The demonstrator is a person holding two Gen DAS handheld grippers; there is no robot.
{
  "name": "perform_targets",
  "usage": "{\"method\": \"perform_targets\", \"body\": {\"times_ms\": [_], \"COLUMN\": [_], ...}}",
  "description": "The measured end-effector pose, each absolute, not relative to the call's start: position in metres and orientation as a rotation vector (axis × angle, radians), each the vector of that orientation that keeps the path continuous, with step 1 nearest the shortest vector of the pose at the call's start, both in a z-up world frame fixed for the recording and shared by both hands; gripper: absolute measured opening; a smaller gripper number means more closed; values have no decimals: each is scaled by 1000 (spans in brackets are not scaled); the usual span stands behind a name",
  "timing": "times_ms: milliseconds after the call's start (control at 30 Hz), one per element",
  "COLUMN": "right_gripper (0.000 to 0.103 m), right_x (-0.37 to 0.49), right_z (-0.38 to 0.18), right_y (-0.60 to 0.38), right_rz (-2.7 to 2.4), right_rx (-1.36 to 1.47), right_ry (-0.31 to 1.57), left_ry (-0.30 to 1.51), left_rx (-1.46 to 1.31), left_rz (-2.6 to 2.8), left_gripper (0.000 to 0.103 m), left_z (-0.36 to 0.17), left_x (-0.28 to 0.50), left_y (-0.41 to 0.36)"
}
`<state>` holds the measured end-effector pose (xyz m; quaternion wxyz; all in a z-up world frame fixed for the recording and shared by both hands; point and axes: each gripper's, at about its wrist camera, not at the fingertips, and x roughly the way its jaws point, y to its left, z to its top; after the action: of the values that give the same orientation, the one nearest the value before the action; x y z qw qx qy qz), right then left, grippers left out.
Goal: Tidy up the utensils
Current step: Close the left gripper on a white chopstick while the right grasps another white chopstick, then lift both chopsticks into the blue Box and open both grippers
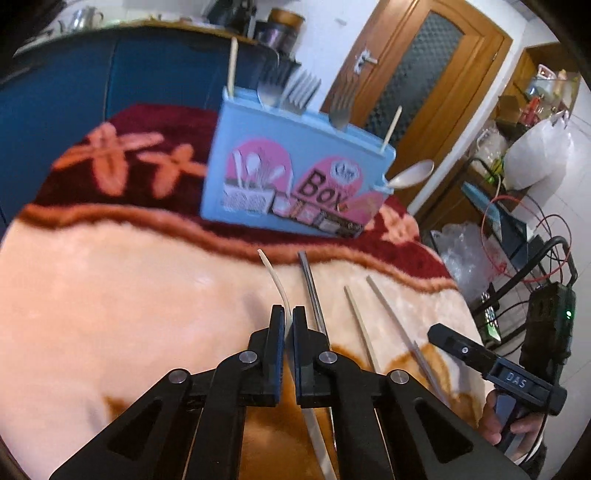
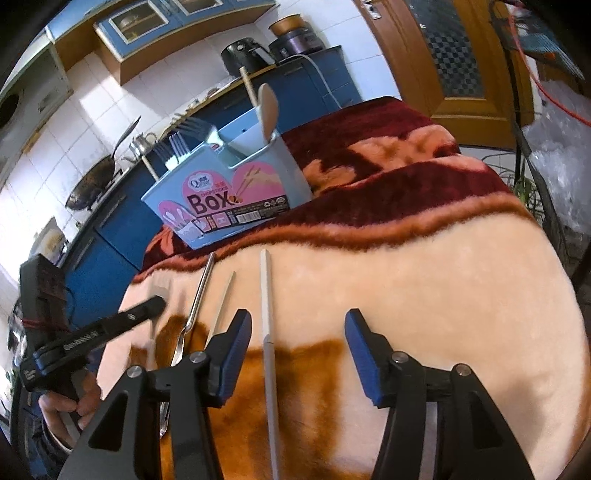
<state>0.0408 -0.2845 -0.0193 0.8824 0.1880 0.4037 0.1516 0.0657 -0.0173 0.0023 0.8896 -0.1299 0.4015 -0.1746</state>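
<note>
Left gripper (image 1: 288,325) jaws clamped on a pale chopstick (image 1: 275,280) that points away toward the blue box (image 1: 295,177); its lower end's hidden. Right gripper (image 2: 297,332) jaws apart over a white chopstick (image 2: 266,314) lying lengthwise on the blanket (image 2: 443,295), near end cut off.

Blanket (image 2: 424,280) covers the table, peach with dark red band and orange flowers. Blue cabinets (image 2: 110,236) behind, wood counter edge on top. Wok (image 2: 92,181) and metal kettle (image 2: 142,144) on the counter at left, white tile wall (image 2: 92,110) above. Black air fryer (image 2: 245,55) and a dark cooker (image 2: 295,38) further along the counter. Blue-framed wall cupboards (image 2: 147,20) overhead. Wooden door (image 1: 417,66) with patterned glass, metal handle (image 1: 364,59). White plastic bag (image 1: 539,147) on a cluttered rack at right, red wire (image 1: 517,236) looping near it, black cables below.
</note>
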Motion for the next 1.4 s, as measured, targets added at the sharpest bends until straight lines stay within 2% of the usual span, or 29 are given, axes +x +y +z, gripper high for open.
{"method": "perform_targets", "body": {"times_ms": [300, 533, 633, 1033, 1100, 1167, 1400], "right_gripper": [55, 25, 20, 20, 18, 9, 8], "right_x": [53, 83, 91, 105, 106, 105, 96], "right_z": [-7, 2, 3, -9, -9, -10, 1], "right_y": [-256, -234, -222, -202, -201, -200, -208], "right_rz": [323, 312, 320, 265, 270, 272, 275], "right_rx": [245, 117, 50, -130, -138, -143, -72], "right_ry": [889, 977, 1024, 1115, 1114, 1111, 1018], "left_ry": [699, 677, 669, 637, 635, 632, 608], "left_rx": [-222, -163, -144, -99, -99, -95, -112], "left_rz": [-314, -300, -295, -309, -310, -311, -311], "left_gripper": [4, 4, 4, 4, 4, 4, 4], "left_z": [26, 35, 35, 36, 37, 37, 43], "left_x": [47, 48, 49, 53, 54, 55, 57], "left_y": [3, 12, 16, 15, 15, 15, 14]}}
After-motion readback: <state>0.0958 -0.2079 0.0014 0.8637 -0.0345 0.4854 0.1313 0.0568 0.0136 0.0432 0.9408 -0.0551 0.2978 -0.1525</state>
